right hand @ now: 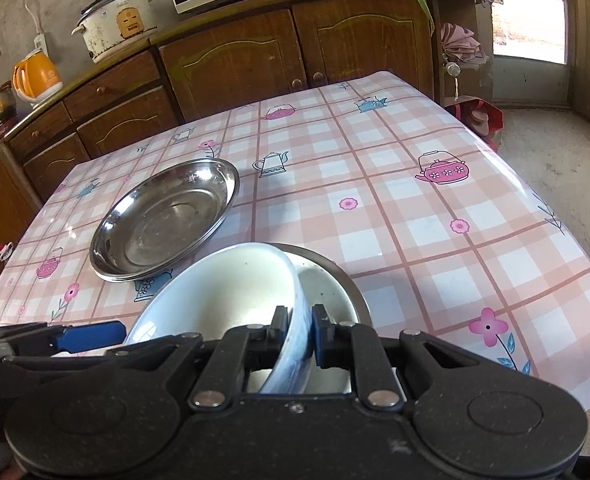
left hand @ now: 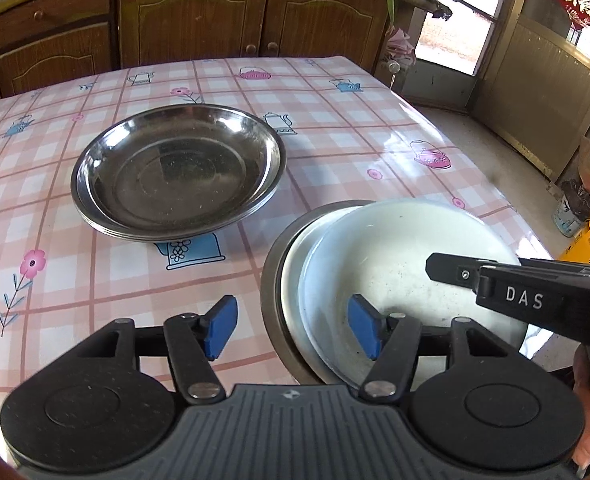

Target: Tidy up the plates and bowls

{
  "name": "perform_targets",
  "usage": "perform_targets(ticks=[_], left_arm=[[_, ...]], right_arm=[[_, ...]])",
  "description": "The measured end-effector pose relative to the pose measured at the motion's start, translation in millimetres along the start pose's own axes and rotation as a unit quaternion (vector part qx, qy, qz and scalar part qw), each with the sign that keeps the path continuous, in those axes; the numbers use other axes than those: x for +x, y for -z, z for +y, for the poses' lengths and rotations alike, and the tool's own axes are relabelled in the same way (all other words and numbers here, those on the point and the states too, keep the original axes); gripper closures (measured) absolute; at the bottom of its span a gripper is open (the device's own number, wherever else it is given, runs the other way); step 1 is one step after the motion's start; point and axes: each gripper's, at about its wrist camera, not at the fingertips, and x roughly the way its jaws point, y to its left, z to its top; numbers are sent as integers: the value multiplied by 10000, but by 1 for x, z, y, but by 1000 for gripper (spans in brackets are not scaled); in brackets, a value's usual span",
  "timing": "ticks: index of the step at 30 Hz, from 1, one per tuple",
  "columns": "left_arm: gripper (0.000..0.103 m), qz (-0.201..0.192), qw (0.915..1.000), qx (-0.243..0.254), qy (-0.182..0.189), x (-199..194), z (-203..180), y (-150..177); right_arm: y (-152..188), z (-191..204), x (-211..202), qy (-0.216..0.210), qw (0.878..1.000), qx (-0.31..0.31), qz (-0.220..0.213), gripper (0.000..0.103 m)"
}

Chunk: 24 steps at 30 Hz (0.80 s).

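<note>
right gripper (right hand: 299,330) clamped on white bowl (right hand: 223,292) rim; left gripper (left hand: 291,328) jaws apart, holding nothing.

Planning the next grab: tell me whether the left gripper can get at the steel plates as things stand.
Probably yes. The left gripper is open and empty, and only bare tablecloth lies between it and the steel plates; the white bowl sits off to its right.

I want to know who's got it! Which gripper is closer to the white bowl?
Right. The right gripper is clamped on the white bowl's rim, tilting it over the stacked bowls. The left gripper is open, one pad over the bowl's near edge, not gripping.
</note>
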Motion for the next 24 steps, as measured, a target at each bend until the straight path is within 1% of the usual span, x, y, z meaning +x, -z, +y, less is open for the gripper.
perform_targets(ticks=[6,9,10,11,13,16,19,24], left_arm=[[49,146,9999,-70,-41,10,2,2],[48,135,9999,-88,-22,10,3,3],[48,131,9999,-82,-21,9,3,3],[47,120,9999,-77,-15,9,3,3],[46,99,9999,-60,-6,9,2,3],[45,88,9999,-64,0,9,2,4],[45,78,9999,-72,6,10,3,4],[44,67,9999,-99,31,10,4,4]], right_arm=[[2,4,5,-95,9999,-25,112,86],[1,4,5,-85,9999,-16,137,85],[1,4,5,-70,9999,-14,145,84],[1,5,5,-32,9999,-37,142,77],[0,6,4,62,9998,-118,150,72],[-1,7,1,112,9998,-139,129,71],[-2,14,-5,245,9990,-369,31,64],[-4,15,-10,317,9983,-483,-86,62]])
